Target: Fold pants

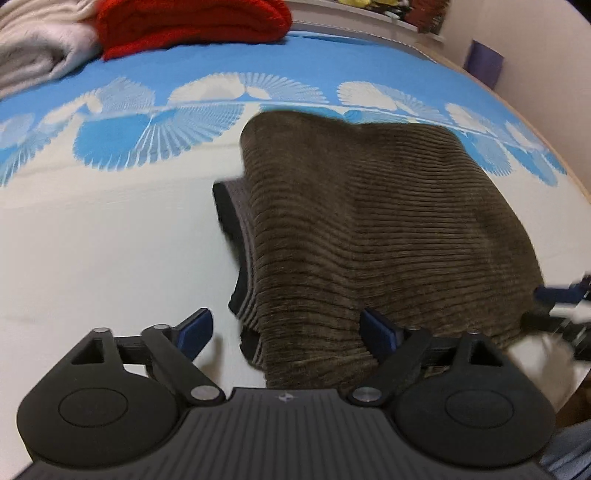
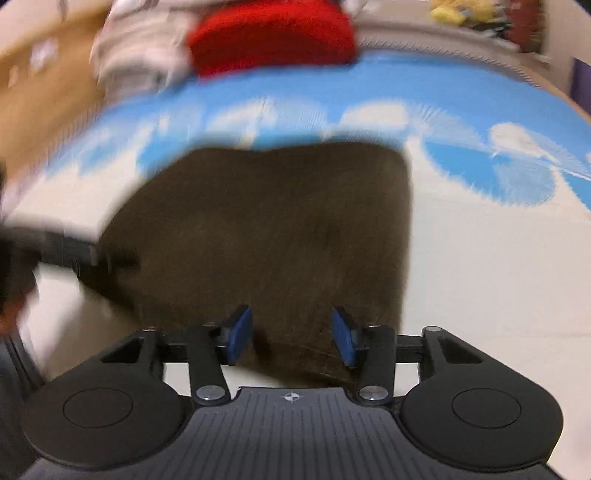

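while the folded brown corduroy pants [image 1: 369, 229] are lying on the bedsheet [image 1: 110, 240], my left gripper [image 1: 286, 330] and right gripper [image 2: 291, 338] are hovering at their near edge, both gaping and gripping nothing.

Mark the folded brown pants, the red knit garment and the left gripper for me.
brown pants [image 1: 388, 221]: left wrist view, middle of the ribbed top layer.
red knit garment [image 1: 192, 26]: left wrist view, its front fold.
left gripper [image 1: 286, 332]: left wrist view, midway between fingertips.

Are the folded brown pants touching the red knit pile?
Apart. The left wrist view shows blue patterned sheet between the brown pants and the red knit pile.
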{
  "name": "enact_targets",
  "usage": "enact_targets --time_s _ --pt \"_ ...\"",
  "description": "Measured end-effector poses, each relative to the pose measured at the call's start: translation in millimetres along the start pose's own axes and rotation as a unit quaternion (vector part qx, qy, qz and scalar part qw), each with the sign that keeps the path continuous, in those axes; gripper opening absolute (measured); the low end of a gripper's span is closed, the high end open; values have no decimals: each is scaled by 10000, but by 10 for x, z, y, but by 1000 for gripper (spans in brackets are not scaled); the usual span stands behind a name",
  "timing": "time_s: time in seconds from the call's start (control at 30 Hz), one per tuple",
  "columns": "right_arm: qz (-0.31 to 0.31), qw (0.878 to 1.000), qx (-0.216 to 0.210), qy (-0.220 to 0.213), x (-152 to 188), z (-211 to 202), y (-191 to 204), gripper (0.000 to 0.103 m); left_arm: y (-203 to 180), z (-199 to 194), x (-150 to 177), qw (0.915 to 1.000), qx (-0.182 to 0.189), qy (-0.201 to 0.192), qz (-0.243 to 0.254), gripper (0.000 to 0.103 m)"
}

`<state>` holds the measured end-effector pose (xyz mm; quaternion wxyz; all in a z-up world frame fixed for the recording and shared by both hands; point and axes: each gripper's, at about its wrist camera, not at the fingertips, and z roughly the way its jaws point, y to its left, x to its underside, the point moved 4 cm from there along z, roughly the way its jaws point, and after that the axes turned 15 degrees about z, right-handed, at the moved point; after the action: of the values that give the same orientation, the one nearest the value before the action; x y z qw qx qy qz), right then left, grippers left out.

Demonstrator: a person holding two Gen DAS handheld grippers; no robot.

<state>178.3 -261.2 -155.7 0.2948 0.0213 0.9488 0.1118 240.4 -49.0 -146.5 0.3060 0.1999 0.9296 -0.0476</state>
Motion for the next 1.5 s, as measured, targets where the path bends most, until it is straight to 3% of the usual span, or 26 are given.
enact_targets --time_s 0.07,0.23,0.33,0.43,0.5,0.57,0.6,0.77,0.87,0.9,0.97,1.0,1.17,1.37,1.5 --pt "-230 9996 85 -145 59 13 61 50 35 48 68 9998 -103 -43 -141 101" --pt "117 9992 -159 -360 -83 -150 -34 48 156 -118 -18 9993 -70 -63 -371 98" --pt "773 9898 -175 -1187 -450 -307 -157 50 244 -290 -265 9983 -266 -413 -304 98" --pt "1437 9742 239 -1722 -805 -190 -292 52 356 -262 -568 9970 -417 -553 -358 98" --pt "1769 9672 531 -1742 -985 3 -354 52 417 -131 -732 9965 -575 -520 -323 98" --pt "2002 9629 667 -1685 -1100 201 -387 34 477 59 -847 9967 -655 -378 -311 98" --pt "2042 9634 698 -1591 -1133 295 -379 32 508 146 -883 9966 -690 -306 -326 98" --pt "1723 9770 916 -856 -1125 794 -219 32 652 422 -810 9967 -639 -241 -430 103" --pt "1333 9800 1217 -842 -1061 887 -121 33 706 429 -779 9969 -467 -227 -586 103" --pt "1368 9794 1190 -889 -1058 830 -105 34 710 392 -773 9968 -453 -215 -627 103" --pt "1485 9791 947 -1016 -1074 675 -95 50 665 261 -751 9969 -431 -220 -625 103" --pt "1477 9787 873 -1131 -1064 567 -82 53 628 189 -727 9971 -393 -228 -603 103" --pt "975 9775 631 -1764 -791 -24 191 75 337 -376 -340 9978 -59 -473 -468 103" --pt "451 9726 597 -2200 -128 -564 619 91 46 -794 431 9985 -206 -368 -354 103" --pt "794 9684 807 -2220 477 -700 702 95 -10 -917 817 9975 -320 -404 -484 103"
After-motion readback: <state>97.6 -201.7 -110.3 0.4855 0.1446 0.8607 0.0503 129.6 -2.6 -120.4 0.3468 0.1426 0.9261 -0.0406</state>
